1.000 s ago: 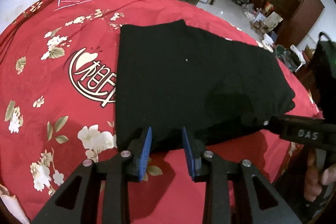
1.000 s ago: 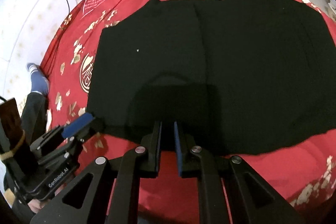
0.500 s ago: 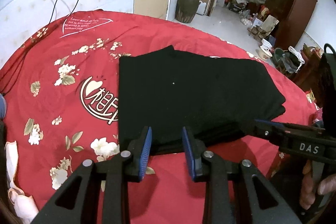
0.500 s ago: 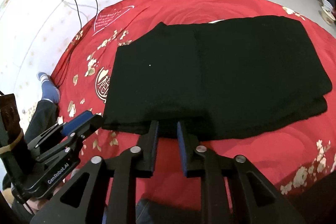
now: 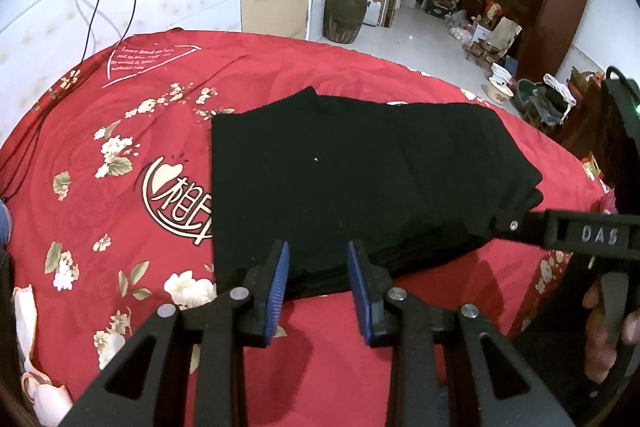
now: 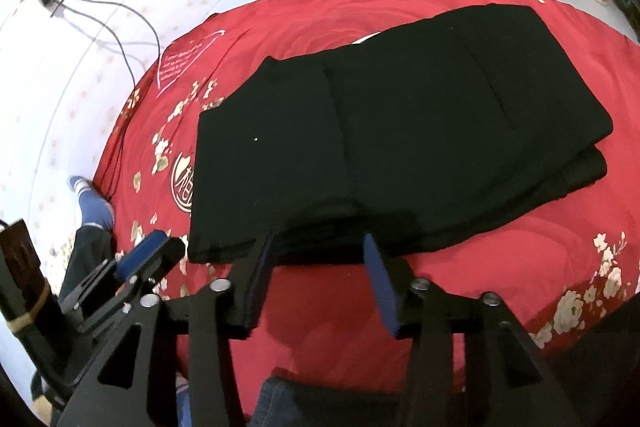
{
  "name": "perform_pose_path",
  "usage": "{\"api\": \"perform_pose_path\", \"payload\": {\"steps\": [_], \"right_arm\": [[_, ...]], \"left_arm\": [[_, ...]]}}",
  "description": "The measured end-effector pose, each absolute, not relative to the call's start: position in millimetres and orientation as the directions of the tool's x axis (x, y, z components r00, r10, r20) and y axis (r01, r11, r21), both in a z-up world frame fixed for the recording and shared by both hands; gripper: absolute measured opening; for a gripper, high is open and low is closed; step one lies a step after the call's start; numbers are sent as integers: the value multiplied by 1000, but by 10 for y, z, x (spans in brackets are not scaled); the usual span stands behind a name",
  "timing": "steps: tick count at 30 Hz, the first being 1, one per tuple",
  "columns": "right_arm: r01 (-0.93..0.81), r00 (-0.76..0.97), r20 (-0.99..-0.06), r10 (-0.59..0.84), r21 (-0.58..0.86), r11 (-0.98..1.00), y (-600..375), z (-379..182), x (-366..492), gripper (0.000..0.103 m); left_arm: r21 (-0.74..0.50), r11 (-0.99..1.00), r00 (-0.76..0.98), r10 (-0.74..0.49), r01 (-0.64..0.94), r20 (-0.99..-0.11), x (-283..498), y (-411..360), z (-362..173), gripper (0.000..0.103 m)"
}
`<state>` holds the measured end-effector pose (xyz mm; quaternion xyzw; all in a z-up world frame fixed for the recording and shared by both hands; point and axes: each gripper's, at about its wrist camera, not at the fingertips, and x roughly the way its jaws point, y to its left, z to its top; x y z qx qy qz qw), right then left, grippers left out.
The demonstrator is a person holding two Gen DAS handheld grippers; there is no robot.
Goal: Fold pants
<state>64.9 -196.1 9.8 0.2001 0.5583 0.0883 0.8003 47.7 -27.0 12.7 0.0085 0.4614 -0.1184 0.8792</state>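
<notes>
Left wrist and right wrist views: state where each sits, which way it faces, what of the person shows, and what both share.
Left wrist: rides the left tool, looking steeply down along open fingers at the folded black pants on the red bedspread, room beyond; a hand holding the right tool shows at the right.
Right wrist: rides the right tool, jaws just opened and clear of the pants; the left tool and a socked foot show at the left.
Shared: pants, bedspread, each other's tool.

One pair of black pants (image 5: 360, 187) lies folded on one bed with a red flowered bedspread (image 5: 120, 207). Two tongs are in view, the left tongs (image 5: 316, 283) and the right tongs (image 6: 316, 279), each with two blue-padded fingers. Beyond the bed's far edge stand one brown jar (image 5: 344, 13) and one dark wooden wardrobe (image 5: 548, 7).
</notes>
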Motion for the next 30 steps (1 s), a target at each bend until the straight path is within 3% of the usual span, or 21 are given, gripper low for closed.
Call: {"api": "perform_pose_path", "payload": {"steps": [6,9,13,17,20,25,30], "right_arm": [[104,377,-859,346,410,906,-1989,100,657,49],[153,374,-857,354,434,888,-2070,53,685,41],[216,359,-862,358,450,867,-2166,-37,752,41],[264,261,-899,352,418,869,-2156,-221,830,41],[270,304,-881,362,444,854,-2195,-156,794,42],[395,315,-898,307,418,818,-2376,-120,725,64],[604,233,-953,195,299,739,-2691,-243,770,65]], "left_arm": [[-84,982,517,-162,171,-841,593,-193,-73,33],[-87,986,495,-147,143,-856,690,-149,-168,33],[-116,981,434,-174,158,-884,743,-215,-350,33],[-65,976,438,-154,210,-886,684,-336,-374,37],[-123,970,428,-204,209,-880,648,-306,-305,37],[-128,972,457,-207,199,-865,606,-256,-174,37],[-144,973,469,-213,178,-857,618,-176,-119,37]]}}
